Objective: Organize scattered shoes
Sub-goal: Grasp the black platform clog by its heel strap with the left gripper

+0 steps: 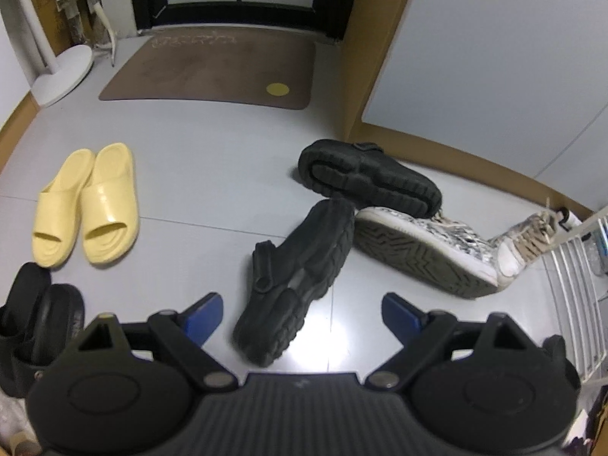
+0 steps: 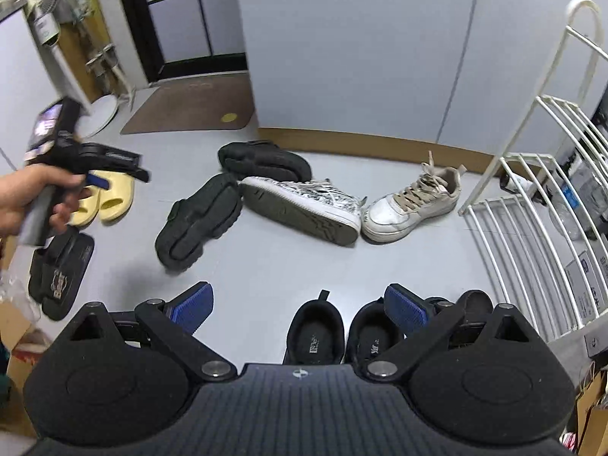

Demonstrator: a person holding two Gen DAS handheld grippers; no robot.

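Note:
My left gripper (image 1: pixel 304 315) is open and hangs above the heel end of a black clog (image 1: pixel 300 285) lying on its side; the pads do not touch it. A second black clog (image 1: pixel 368 174) lies sole-up behind it, resting on a silver patterned sneaker (image 1: pixel 425 254) tipped on its side. A white sneaker (image 2: pixel 410 205) stands upright to the right. My right gripper (image 2: pixel 298 307) is open over bare floor, just above a pair of black shoes (image 2: pixel 315 334). A hand holds the left gripper (image 2: pixel 129 169) at the left of the right wrist view.
Yellow slides (image 1: pixel 87 205) stand paired at the left, black slides (image 1: pixel 34 323) nearer. A white wire rack (image 2: pixel 532 228) fills the right side. A brown doormat (image 1: pixel 212 72) lies before the door, and a fan base (image 1: pixel 60 72) beside it. Walls close the back.

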